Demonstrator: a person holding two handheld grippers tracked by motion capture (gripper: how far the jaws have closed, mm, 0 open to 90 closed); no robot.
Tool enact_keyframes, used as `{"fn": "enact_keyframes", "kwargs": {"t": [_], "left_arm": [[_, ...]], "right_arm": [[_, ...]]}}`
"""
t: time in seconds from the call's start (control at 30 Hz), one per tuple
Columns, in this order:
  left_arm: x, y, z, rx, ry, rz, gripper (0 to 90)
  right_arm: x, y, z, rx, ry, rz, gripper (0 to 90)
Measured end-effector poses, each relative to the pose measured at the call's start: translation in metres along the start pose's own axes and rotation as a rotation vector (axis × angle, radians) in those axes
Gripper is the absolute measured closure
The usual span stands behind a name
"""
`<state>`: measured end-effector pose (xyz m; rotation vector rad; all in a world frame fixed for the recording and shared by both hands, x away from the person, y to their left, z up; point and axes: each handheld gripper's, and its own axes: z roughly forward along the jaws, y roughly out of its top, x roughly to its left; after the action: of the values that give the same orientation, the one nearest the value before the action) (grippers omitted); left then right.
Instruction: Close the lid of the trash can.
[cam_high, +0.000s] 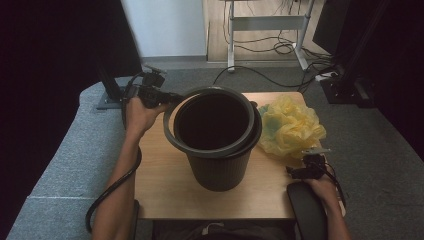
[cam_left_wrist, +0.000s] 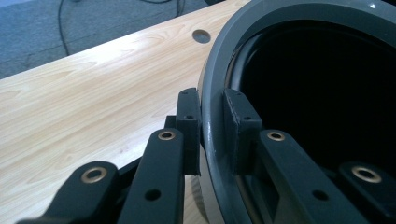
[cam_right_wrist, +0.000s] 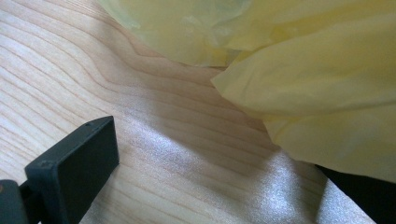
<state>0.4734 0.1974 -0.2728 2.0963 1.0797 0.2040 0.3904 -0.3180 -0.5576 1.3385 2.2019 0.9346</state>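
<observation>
The left gripper (cam_left_wrist: 212, 126) clamped the loose grey ring (cam_high: 172, 131) at the bin's (cam_high: 220, 170) nine o'clock, mid-counter (cam_high: 165, 195). The right gripper (cam_right_wrist: 224, 154) stood wide beside the yellow bag (cam_high: 290, 127). Likely next: lifting the ring clear for bagging.

Dark grey ring (cam_high: 170, 131) sits tilted, off the ribbed bin's (cam_high: 218, 170) rim, frame centre; crumpled yellow bag (cam_high: 290, 127) right.

Smooth grey plastic ring (cam_left_wrist: 215, 100); ribbed matt plastic bin (cam_high: 220, 167); pale wood-grain table (cam_high: 165, 190); thin, crinkled yellow plastic bag (cam_high: 290, 127).
</observation>
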Motion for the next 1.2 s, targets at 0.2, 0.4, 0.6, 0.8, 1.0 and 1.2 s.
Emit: {"fn": "enact_keyframes", "kwargs": {"t": [0.2,0.4,0.6,0.8,1.0,1.2], "left_arm": [[-0.01,0.006,0.008,0.0,-0.008,0.015,77.2],[-0.016,0.007,0.012,-0.001,0.002,0.028,76.6],[-0.016,0.001,0.013,0.008,0.022,0.031,76.5],[-0.018,0.001,0.016,0.024,0.042,0.051,76.5],[-0.018,0.001,0.015,0.021,0.038,0.059,70.7],[-0.018,0.003,0.009,0.001,0.04,0.094,44.1]], "right_arm": [[0.0,0.0,0.0,0.0,0.001,-0.002,0.0],[0.0,0.0,0.0,0.0,0.003,-0.004,0.0],[0.0,0.0,0.0,0.0,0.004,-0.004,0.0],[0.0,0.0,0.0,0.0,0.003,-0.003,0.0],[0.0,0.0,0.0,0.0,0.003,-0.003,0.0],[0.0,0.0,0.0,0.0,0.003,-0.003,0.0]]}}
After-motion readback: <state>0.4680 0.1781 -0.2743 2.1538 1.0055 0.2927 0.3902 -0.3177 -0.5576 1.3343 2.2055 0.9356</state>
